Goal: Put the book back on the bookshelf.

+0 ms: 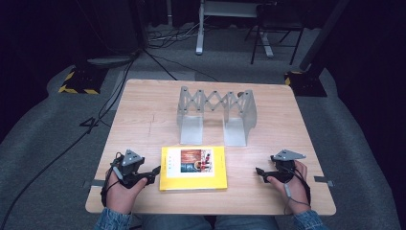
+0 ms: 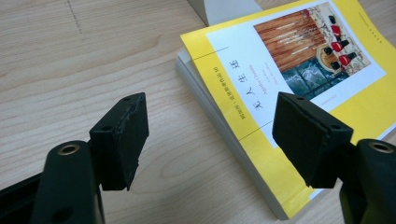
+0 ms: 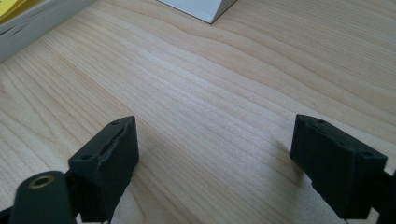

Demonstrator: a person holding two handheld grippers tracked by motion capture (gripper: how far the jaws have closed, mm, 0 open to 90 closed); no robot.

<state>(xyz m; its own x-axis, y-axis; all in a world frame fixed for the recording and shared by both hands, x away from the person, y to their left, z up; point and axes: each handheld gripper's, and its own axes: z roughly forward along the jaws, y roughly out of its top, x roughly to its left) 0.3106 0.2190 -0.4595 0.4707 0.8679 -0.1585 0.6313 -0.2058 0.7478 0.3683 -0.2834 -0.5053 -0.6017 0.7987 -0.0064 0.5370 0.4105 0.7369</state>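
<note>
Standing at the near edge of the wooden table [image 1: 143, 120], a person in denim sleeves holds a gripper in each hand. Farthest left, the left gripper [image 1: 154, 173] sits low over the table, its black jaws pointing right at the left edge of a yellow book [image 1: 193, 168]. Its jaws stand wide apart with nothing pinched between them. In the left gripper view, the left gripper [image 2: 210, 135] hangs just above the book's [image 2: 299, 93] near corner; one pad is over bare wood, the other over the yellow cover, and neither presses on it.

The book lies flat near the front edge of the table, roughly midway between the two hands, cover up. It has a white panel with a coloured picture and a line of print down one side. Its thick block of pages shows along the edge that faces the left gripper.

Behind the book, farther up the table, stands a grey metal folding rack [image 1: 216, 112] with a criss-cross lattice back and two flat feet pointing toward the book. It is near the book but apart from it.

Over on the right, the right gripper [image 1: 259, 171] rests close to the tabletop, well apart from the book and pointing left at it. Its jaws are also spread wide, with only bare wood between them in the right gripper view [image 3: 215, 154].
</note>
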